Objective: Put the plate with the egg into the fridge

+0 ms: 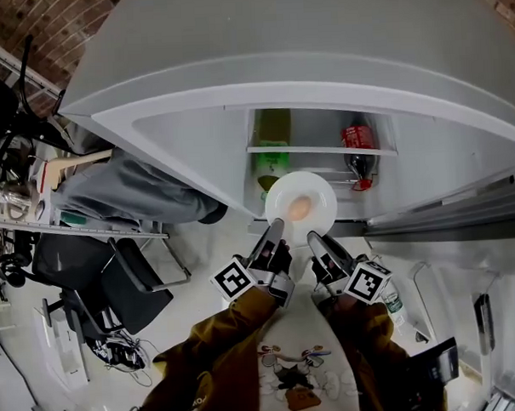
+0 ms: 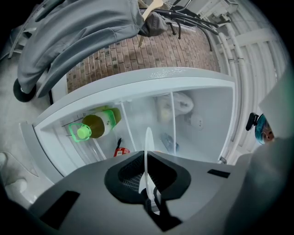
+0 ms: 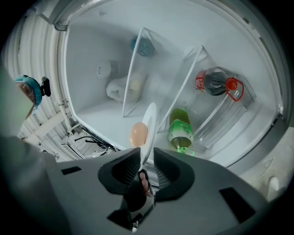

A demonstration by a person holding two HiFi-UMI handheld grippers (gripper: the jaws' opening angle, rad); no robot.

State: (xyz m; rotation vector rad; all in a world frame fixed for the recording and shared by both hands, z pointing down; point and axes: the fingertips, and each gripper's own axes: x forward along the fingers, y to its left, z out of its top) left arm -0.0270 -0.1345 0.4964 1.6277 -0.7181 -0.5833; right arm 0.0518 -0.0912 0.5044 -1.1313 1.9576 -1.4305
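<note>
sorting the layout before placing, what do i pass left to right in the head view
black office chair → tall green plastic bottle → dark soda bottle with red label; white round plate with the tan egg left out, it overlaps the green bottle

A white round plate [image 1: 321,192] hangs level in the air at the open front of a white fridge [image 1: 322,125], its far rim toward the lit shelves. One pale brown egg [image 1: 299,208], whole, rests near its middle.
</note>
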